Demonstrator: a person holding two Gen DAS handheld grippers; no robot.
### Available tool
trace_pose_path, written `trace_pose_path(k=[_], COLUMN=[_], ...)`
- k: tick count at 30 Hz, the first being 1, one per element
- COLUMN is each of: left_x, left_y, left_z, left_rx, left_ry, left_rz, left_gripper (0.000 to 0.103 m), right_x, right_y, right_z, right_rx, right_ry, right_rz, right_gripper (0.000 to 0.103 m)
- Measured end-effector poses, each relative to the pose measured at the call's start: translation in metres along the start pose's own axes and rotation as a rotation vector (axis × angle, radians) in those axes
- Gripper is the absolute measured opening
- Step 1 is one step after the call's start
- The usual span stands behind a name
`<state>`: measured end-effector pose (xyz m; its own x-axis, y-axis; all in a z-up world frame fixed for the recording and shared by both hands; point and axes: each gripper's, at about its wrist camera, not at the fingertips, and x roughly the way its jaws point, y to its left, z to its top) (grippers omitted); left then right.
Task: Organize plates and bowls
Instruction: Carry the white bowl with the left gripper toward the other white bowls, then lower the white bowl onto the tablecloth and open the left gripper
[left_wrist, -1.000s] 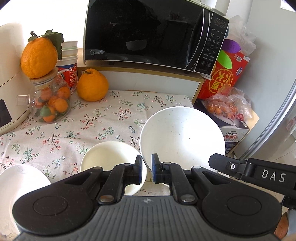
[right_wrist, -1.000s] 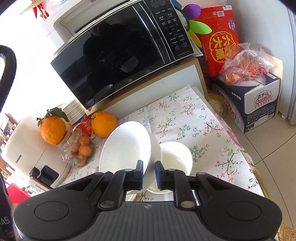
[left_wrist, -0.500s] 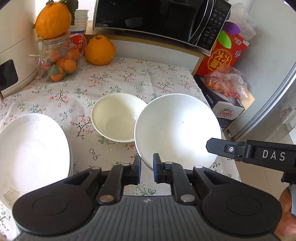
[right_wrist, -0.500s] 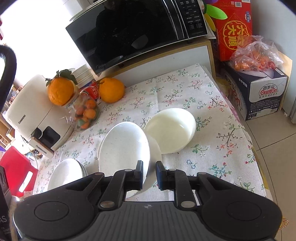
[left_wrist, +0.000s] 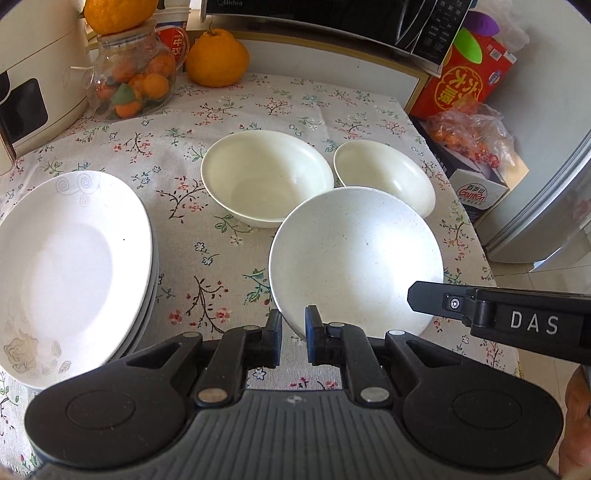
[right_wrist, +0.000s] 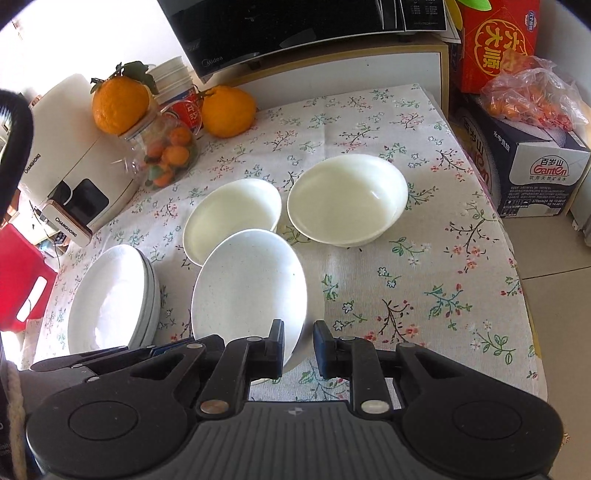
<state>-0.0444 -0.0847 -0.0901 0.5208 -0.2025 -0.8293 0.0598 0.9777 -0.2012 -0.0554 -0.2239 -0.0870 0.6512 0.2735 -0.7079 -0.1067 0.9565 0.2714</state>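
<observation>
Tablecloth (left_wrist: 229, 110) with a flower print covers the whole table, and everything for the job sits on it. Largest on it is the stack of white plates (left_wrist: 74, 258) at the left, well clear of both claws; the top plate holds nothing. Next in size is the speckled white bowl (left_wrist: 356, 254), nearest the cameras and empty. Its near rim sits between the fingers of the left gripper (left_wrist: 293, 328), which are pressed in on it, so this claw pinches the bowl at its edge. The same bowl shows in the right wrist view (right_wrist: 251, 288), where its right rim runs in between the fingers of the right gripper (right_wrist: 299, 345). Those jaws are opening: the left finger lies against the rim, the right finger stands clear of it with bare cloth showing in the gap. The right gripper's black body, marked DAS, reaches in at the right of the left wrist view.

Behind the speckled bowl stands a cream bowl (left_wrist: 266, 177), and just to its right a smaller cream bowl (left_wrist: 386, 181) that the speckled rim partly hides. Both are empty and neither claw touches them.

At the back left, a glass jar (left_wrist: 133, 85) is packed with small oranges and carries a big orange on its lid. Another large orange (left_wrist: 216, 57) rests on the cloth beside it, below the microwave (right_wrist: 295, 26).
</observation>
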Motion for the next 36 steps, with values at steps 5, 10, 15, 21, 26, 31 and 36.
trace_pose_path(k=[5,10,15,21,26,31,36], left_x=[0.001,0.004,0.004,0.002,-0.002,-0.008,-0.011], left_y=[0.000,0.002,0.000,0.002,0.002,0.001,0.003], left_z=[-0.004,-0.005,-0.004,-0.002,0.000,0.002,0.005], left_rx=[0.022,0.027,0.037,0.039,0.058,0.099,0.126], left_ry=[0.017,0.024,0.024,0.017,-0.006,-0.037,-0.069], left_rz=[0.019,0.021,0.010,0.013,0.026,0.051,0.081], left_gripper=[0.011,0.012,0.014,0.026,0.033,0.045,0.055], right_x=[0.007,0.010,0.012,0.009,0.004,0.004,0.004], right_y=[0.005,0.004,0.008,0.001,-0.007,-0.010,-0.007], right_z=[-0.006,-0.007,-0.007,-0.004,0.002,0.007,0.010], right_rx=[-0.040,-0.040,-0.056,-0.029,0.003,0.027,0.034], right_ry=[0.039,0.054,0.059,0.037,0.001,-0.021,-0.043], right_rz=[-0.012,-0.006,-0.010,-0.009,-0.014,-0.024,-0.027], right_gripper=[0.019,0.022,0.027,0.028,0.030,0.033,0.033])
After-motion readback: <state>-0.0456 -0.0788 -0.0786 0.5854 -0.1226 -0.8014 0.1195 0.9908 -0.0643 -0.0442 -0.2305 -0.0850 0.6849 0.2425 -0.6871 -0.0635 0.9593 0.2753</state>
